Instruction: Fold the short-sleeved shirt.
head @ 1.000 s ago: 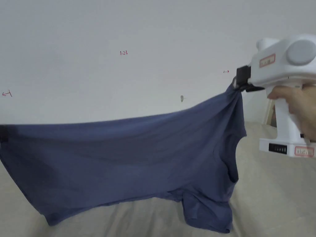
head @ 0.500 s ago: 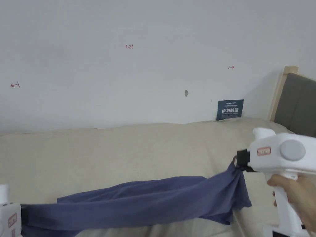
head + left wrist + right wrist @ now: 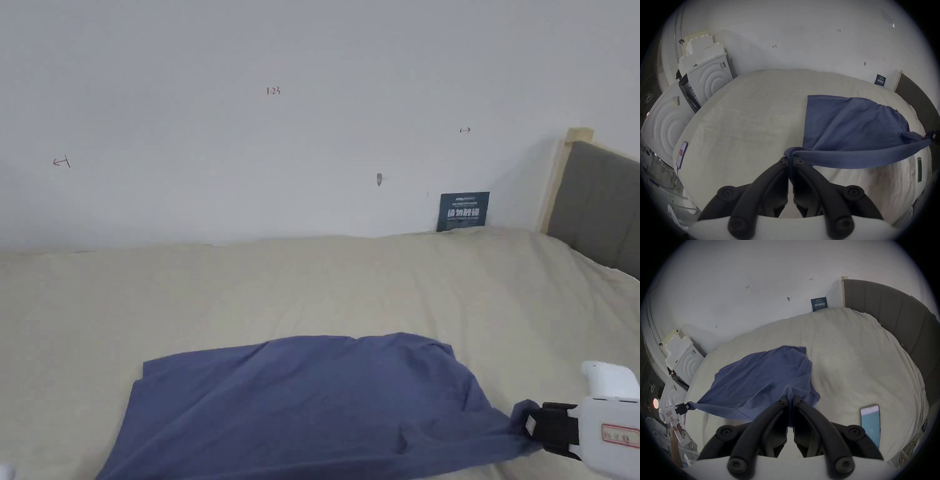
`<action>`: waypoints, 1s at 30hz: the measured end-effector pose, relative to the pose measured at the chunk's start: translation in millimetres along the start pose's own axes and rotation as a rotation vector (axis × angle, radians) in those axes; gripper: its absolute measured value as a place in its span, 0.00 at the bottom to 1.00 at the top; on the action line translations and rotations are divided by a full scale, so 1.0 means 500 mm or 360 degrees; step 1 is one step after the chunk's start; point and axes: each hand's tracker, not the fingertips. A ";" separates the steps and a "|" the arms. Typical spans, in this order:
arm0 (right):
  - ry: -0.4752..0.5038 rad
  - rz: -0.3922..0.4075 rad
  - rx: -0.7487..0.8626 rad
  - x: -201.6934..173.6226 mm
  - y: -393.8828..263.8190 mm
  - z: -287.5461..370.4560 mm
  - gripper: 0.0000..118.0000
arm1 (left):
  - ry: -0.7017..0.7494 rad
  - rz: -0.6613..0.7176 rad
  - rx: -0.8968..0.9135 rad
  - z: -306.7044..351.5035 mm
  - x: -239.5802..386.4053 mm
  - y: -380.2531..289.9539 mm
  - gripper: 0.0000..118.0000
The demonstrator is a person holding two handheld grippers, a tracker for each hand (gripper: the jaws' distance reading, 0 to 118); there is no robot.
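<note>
The blue short-sleeved shirt (image 3: 312, 400) lies spread on the cream bed (image 3: 312, 281), its far part flat and its near edge lifted. My right gripper (image 3: 531, 428) is shut on a bunched corner at the lower right in the head view. In the right gripper view its jaws (image 3: 790, 398) pinch the cloth (image 3: 763, 378). My left gripper (image 3: 790, 160) is shut on the opposite corner, and the near edge of the shirt (image 3: 851, 123) stretches taut between the two. In the right gripper view, the left gripper (image 3: 682, 408) shows far left, a hand holding it.
A grey headboard (image 3: 600, 200) stands at the right end of the bed, with a small dark sign (image 3: 463, 211) on the white wall. One phone (image 3: 870, 423) lies near the bed's front right, another (image 3: 681, 152) at its left edge. White foam boxes (image 3: 709, 76) stand left.
Both grippers came down from high in the air to just above the bed. The shirt, hanging stretched before, now lies mostly on the bed.
</note>
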 end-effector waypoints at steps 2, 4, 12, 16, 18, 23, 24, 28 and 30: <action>0.0006 -0.0011 0.0005 0.011 -0.044 0.047 0.08 | -0.0007 -0.0013 -0.0008 0.039 -0.020 -0.031 0.03; 0.0022 -0.0041 -0.0001 0.020 -0.090 0.088 0.08 | 0.0026 -0.0022 -0.0010 0.075 -0.031 -0.063 0.03; 0.0002 -0.0070 -0.0104 0.026 -0.280 0.189 0.08 | 0.0037 -0.0036 -0.0040 0.180 -0.077 -0.208 0.03; 0.0015 -0.0108 -0.0166 0.043 -0.342 0.200 0.08 | 0.0045 -0.0019 -0.0114 0.190 -0.089 -0.266 0.03; -0.0022 -0.0096 -0.0207 0.045 -0.364 0.192 0.08 | 0.0034 -0.0015 -0.0137 0.183 -0.093 -0.286 0.03; -0.0016 -0.0086 -0.0218 0.046 -0.385 0.165 0.13 | 0.0017 0.0036 -0.0177 0.161 -0.086 -0.306 0.24; -0.0026 -0.0098 -0.0231 0.046 -0.384 0.160 0.30 | 0.0022 0.0035 -0.0198 0.158 -0.083 -0.306 0.46; -0.0056 -0.0059 -0.0221 0.040 -0.391 0.158 0.89 | 0.0024 0.0014 -0.0195 0.167 -0.078 -0.327 0.92; -0.0005 -0.0062 -0.0080 0.035 -0.389 0.183 0.98 | 0.0008 0.0008 -0.0172 0.189 -0.078 -0.326 0.92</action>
